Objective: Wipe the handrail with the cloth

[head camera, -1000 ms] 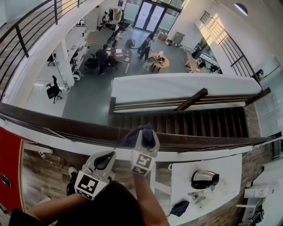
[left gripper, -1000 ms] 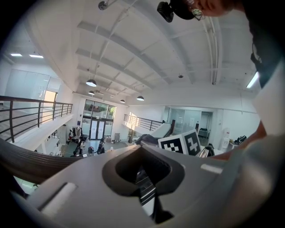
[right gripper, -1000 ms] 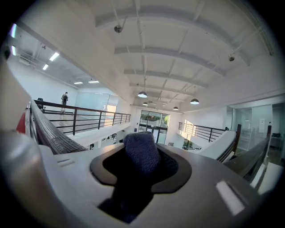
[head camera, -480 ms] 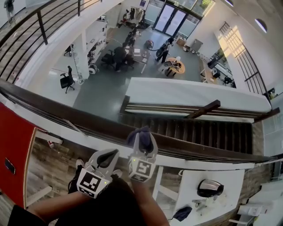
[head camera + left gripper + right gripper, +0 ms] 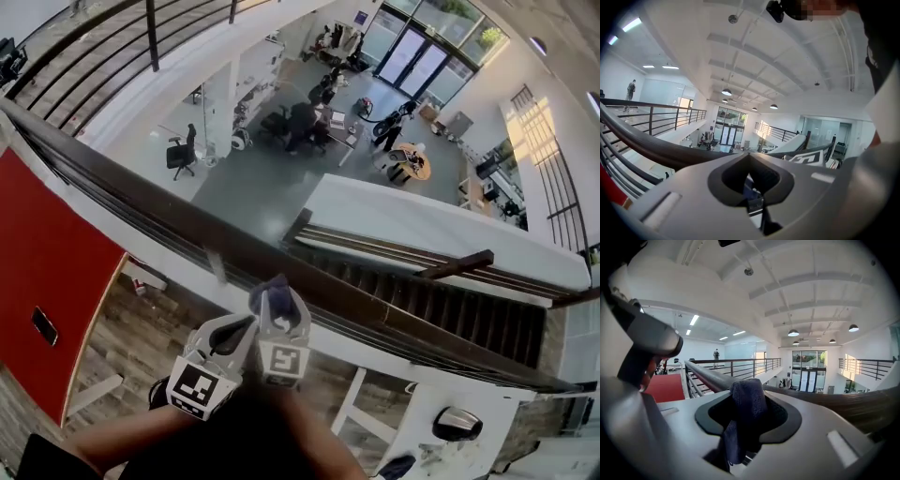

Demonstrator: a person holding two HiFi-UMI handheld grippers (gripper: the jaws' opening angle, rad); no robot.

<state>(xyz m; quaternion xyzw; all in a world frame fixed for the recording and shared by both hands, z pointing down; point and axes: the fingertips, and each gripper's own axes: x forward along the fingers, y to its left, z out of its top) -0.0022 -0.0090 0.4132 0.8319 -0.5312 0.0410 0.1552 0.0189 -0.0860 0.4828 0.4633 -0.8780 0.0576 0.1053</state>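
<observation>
A dark brown handrail [image 5: 169,211] runs from the upper left to the lower right of the head view. My right gripper [image 5: 278,309] is shut on a dark blue cloth [image 5: 272,289], which presses against the rail's near side. In the right gripper view the cloth [image 5: 747,401] bunches up between the jaws of the right gripper [image 5: 749,392], with the handrail [image 5: 705,376] just beyond. My left gripper [image 5: 234,330] hangs just left of the right one, below the rail, shut and empty. In its own view the left gripper [image 5: 749,156] points past the handrail [image 5: 647,150].
Beyond the rail is a deep drop to an office floor with desks, chairs and people [image 5: 305,122]. A staircase [image 5: 450,309] descends at the right. A red wall panel [image 5: 56,281] lies lower left, a white table [image 5: 422,412] lower right. Thin lower rail bars [image 5: 693,387] run under the handrail.
Both grippers have slid left along the handrail, the right one keeping the cloth on the rail. The staircase now lies further right and more of the red panel shows.
</observation>
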